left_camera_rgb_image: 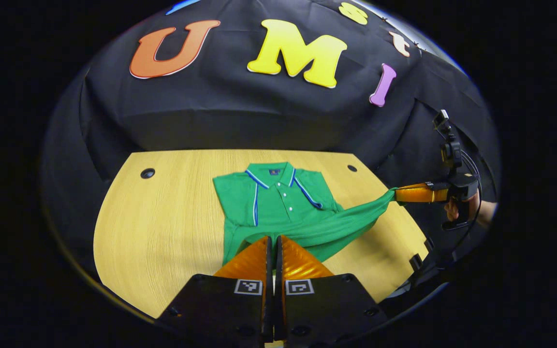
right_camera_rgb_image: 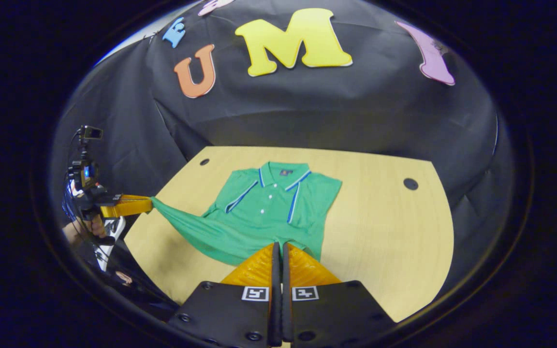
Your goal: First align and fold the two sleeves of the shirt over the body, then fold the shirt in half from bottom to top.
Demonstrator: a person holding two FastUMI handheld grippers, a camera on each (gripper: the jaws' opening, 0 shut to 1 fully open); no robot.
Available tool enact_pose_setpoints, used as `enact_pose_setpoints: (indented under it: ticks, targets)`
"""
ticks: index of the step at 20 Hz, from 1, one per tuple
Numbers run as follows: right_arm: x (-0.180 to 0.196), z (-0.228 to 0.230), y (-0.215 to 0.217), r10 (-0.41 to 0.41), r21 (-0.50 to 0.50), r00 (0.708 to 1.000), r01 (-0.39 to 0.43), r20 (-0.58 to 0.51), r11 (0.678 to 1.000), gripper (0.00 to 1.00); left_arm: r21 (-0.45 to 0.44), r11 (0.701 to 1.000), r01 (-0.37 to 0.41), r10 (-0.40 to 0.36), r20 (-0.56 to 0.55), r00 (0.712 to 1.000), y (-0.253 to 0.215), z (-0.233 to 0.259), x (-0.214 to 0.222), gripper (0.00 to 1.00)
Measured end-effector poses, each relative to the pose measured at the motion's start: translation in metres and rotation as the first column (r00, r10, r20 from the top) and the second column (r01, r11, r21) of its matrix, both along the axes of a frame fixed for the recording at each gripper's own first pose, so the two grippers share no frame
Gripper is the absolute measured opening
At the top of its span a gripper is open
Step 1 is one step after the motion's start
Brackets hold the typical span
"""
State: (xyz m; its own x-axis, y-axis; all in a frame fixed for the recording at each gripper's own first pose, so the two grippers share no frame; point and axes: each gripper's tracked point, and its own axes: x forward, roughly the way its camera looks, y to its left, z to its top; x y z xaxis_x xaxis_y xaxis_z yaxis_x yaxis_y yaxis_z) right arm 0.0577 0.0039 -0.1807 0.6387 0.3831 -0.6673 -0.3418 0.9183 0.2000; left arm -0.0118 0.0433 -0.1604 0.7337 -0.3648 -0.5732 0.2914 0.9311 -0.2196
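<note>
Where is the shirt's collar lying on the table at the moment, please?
In both gripper views the collar lies at the shirt's far end, toward the booth wall, between two dark holes in the table.

Surface: one table (left_camera_rgb_image: pixel 162 232) with a pale wood-grain top, front edge curved, back corners cut at an angle. Black cloth hangs right behind the back edge.

Two small dark round holes in the top, one near each back corner: left hole (left_camera_rgb_image: pixel 147 173) and right hole (left_camera_rgb_image: pixel 352 168) (the same pair appears in the right gripper view at (right_camera_rgb_image: pixel 204 162) and (right_camera_rgb_image: pixel 410 183)).

On the table: a green shirt (left_camera_rgb_image: pixel 278 203), collar toward the back edge, buttons up, blue-and-white stripes at the collar and shoulders. Upper part lies flat; the lower hem is raised off the wood.
</note>
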Motion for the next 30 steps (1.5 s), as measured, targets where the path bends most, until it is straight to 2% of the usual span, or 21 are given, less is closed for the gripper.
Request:
enact_pose_setpoints:
  ticks: [4, 10, 13, 16, 19, 22, 23, 26, 28, 29, 30]
  targets:
    - [0.052, 0.028, 0.001, -0.01, -0.004, 0.998, 0.01, 0.068, 1.0, 0.05, -0.04, 0.999, -0.016, 0.017, 0.046, 0.999, 0.007, 0.025, 0.048, 0.04]
    - [0.124, 0.031, 0.004, -0.04, -0.001, 0.993, 0.04, 0.114, 0.999, 0.03, -0.069, 0.996, -0.048, 0.054, 0.083, 0.995, 0.016, 0.034, 0.124, 0.04]
    - [0.158, 0.012, 0.005, -0.058, 0.001, 0.991, 0.058, 0.119, 0.998, 0.05, -0.061, 0.996, -0.066, 0.071, 0.092, 0.993, 0.017, 0.023, 0.165, 0.04]
    - [0.193, -0.021, 0.001, -0.085, -0.003, 0.99, 0.085, 0.111, 0.996, 0.03, -0.048, 0.996, -0.08, 0.083, 0.066, 0.994, 0.018, -0.007, 0.191, 0.04]
    - [0.218, -0.053, 0.005, -0.097, -0.006, 0.991, 0.098, 0.09, 0.995, 0.03, -0.047, 0.993, -0.106, 0.107, 0.017, 0.994, 0.017, -0.042, 0.212, 0.04]
    - [0.238, -0.085, 0.006, -0.106, -0.026, 0.992, 0.108, 0.068, 0.994, 0.03, -0.037, 0.99, -0.136, 0.137, 0.019, 0.99, 0.018, -0.068, 0.236, 0.04]
    - [0.244, -0.094, 0.006, -0.112, -0.031, 0.992, 0.114, 0.061, 0.993, 0.0, -0.027, 0.989, -0.148, 0.149, 0.025, 0.989, 0.018, -0.076, 0.243, 0.04]
    - [0.257, -0.122, 0.008, -0.117, -0.061, 0.992, 0.12, 0.043, 0.991, 0.03, 0.037, 0.984, -0.172, 0.172, 0.01, 0.985, 0.017, -0.106, 0.258, 0.04]
    - [0.263, -0.136, 0.009, -0.127, -0.087, 0.991, 0.129, 0.029, 0.988, 0.0, 0.057, 0.981, -0.184, 0.183, 0.012, 0.983, 0.01, -0.117, 0.267, 0.05]
    - [0.265, -0.144, 0.01, -0.137, -0.094, 0.99, 0.139, 0.021, 0.986, 0.04, 0.089, 0.978, -0.191, 0.191, 0.009, 0.982, 0.008, -0.123, 0.269, 0.07]
    - [0.264, -0.146, 0.011, -0.146, -0.101, 0.989, 0.147, 0.018, 0.984, 0.11, 0.141, 0.97, -0.2, 0.201, 0.004, 0.98, 0.012, -0.127, 0.268, 0.0]
